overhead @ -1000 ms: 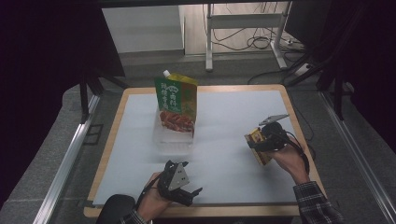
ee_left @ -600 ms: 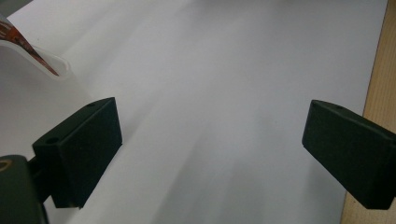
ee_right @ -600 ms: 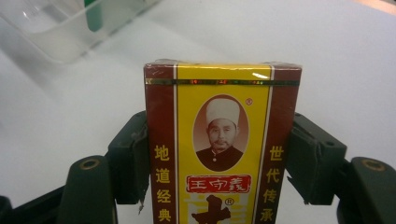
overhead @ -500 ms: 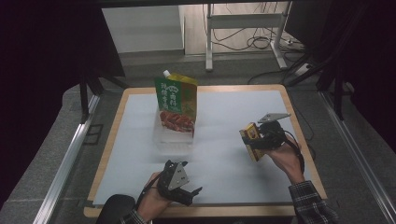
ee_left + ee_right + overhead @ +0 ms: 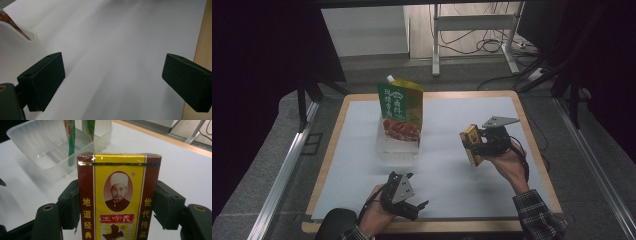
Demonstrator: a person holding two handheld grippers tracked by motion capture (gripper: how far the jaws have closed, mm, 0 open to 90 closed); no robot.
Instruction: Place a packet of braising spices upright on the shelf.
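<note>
My right gripper (image 5: 476,145) is shut on a yellow and dark red box (image 5: 472,144) and holds it above the white table mat, right of centre. The right gripper view has the box (image 5: 118,195) clamped between both jaws, its printed face toward the camera. A clear plastic tray (image 5: 398,145) sits left of it, with a green and red spouted pouch (image 5: 400,110) standing upright inside. The tray (image 5: 50,157) lies just beyond the box in the right gripper view. Near the front edge my left gripper (image 5: 412,207) stands open over bare mat, its jaws wide apart (image 5: 113,80).
A white mat (image 5: 442,180) covers the wooden table (image 5: 522,112). The wooden edge (image 5: 202,37) runs along the right of the left gripper view. A corner of the tray (image 5: 22,32) shows at upper left there. Dark curtains and a metal stand (image 5: 472,40) lie beyond the table.
My right gripper has carried the box to the left, closer to the clear tray. The left gripper has stayed in place.
</note>
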